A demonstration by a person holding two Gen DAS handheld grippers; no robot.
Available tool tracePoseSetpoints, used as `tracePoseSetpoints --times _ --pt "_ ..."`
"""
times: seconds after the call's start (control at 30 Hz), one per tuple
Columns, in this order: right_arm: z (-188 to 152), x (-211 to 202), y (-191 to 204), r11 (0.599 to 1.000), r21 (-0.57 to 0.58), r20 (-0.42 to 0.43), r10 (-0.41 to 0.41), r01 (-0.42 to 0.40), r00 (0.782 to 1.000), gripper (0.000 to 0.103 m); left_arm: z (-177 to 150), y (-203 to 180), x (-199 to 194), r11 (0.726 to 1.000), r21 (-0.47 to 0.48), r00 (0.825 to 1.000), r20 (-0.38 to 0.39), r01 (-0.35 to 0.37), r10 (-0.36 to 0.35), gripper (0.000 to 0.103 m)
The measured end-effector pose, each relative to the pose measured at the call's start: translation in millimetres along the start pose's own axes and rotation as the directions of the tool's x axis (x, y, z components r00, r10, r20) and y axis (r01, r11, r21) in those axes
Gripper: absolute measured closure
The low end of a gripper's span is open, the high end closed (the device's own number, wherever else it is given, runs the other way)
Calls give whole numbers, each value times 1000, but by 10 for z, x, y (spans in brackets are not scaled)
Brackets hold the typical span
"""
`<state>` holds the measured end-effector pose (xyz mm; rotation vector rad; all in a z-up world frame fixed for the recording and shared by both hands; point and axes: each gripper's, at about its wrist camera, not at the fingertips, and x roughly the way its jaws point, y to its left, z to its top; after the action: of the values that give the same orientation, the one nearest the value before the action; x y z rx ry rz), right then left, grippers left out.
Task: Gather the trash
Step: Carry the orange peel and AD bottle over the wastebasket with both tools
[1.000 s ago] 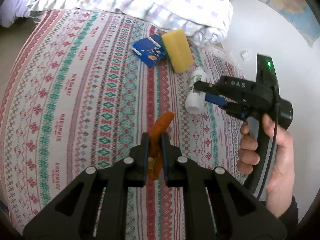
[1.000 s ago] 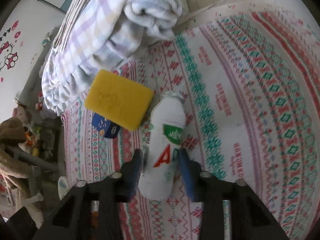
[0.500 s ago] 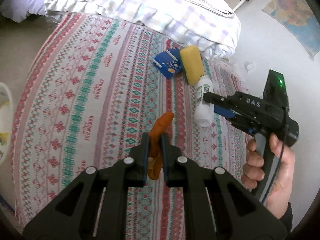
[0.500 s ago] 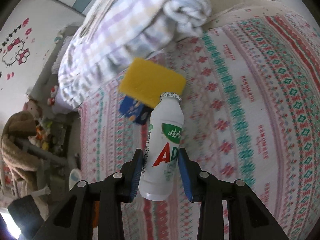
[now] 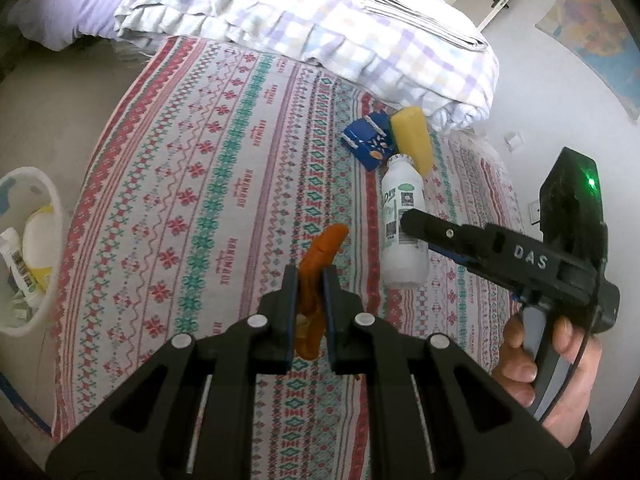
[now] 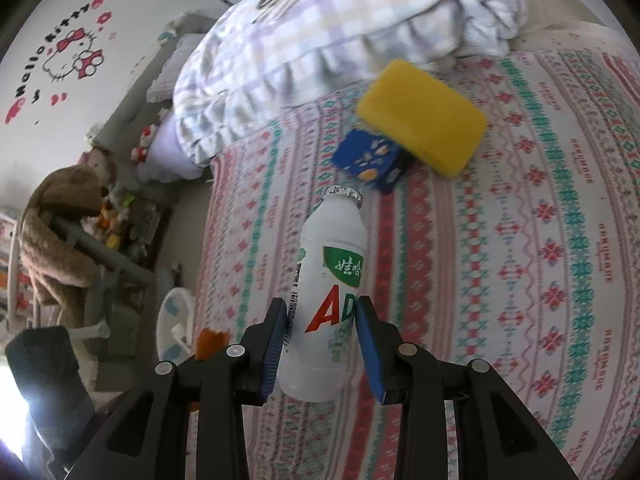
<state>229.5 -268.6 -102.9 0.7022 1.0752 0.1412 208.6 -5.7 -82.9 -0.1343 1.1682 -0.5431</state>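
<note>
Two pieces of trash are being held up over the bed [image 5: 168, 208] right now, one in each hand. Closest in the left view, the left tongs [image 5: 311, 292] are pinching a bendy orange peel [image 5: 320, 256], soft and curled at the tip. Closest in the right view, the right tongs [image 6: 322, 344] are squeezing the fat lower part of a smooth white plastic bottle [image 6: 332, 292] with a shiny foil top and a green and red label. I think the picking-up part is done and the carrying part is in hand. Next, both pieces need to go over to the round white bin [image 5: 28, 256] down on the floor at the left edge of the bed, and the tongs should only let go once they are right above it. Farther back on the woven, stripy bed cover lie a squishy yellow sponge [image 6: 420, 116] and a small blue box [image 6: 370, 160], touching each other. Behind them is a puffy checked blanket [image 6: 328, 28], all rolled up.
</note>
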Motion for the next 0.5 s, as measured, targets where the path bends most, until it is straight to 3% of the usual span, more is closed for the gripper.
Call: tracePoseSetpoints --times 0.33,0.5 --pt "-137 120 309 994 -75 -23 82 -83 996 67 -28 469 -277 996 -94 1000 18 -6 8 90" --pt "-192 213 435 989 -98 -38 107 -111 993 67 -49 980 -571 979 -203 998 60 -18 31 90"
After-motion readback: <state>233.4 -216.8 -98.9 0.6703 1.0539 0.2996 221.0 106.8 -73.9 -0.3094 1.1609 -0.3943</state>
